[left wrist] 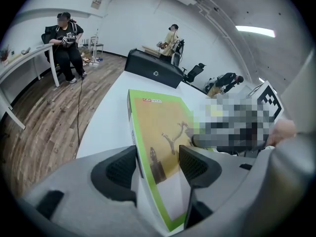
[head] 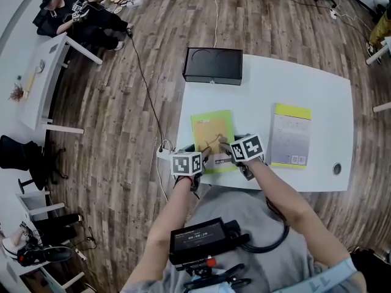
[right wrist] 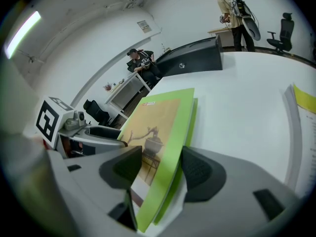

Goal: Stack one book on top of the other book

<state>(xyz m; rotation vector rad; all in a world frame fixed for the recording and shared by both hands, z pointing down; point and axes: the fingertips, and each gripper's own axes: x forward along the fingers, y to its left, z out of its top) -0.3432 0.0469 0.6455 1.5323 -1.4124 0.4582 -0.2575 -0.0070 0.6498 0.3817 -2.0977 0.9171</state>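
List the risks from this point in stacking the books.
1. The left tool and the right tool both pinch the green book only at its near edge, so when lifted, its far end could sag or slip out.
2. The book sits close to the table's near edge, and a slip might drop it to the floor.
3. Uneven lifting could twist it, landing it skewed on the yellow-topped book.

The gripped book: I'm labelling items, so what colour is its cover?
Green-bordered, with a tan picture panel; the gripped book shows best in the left gripper view.
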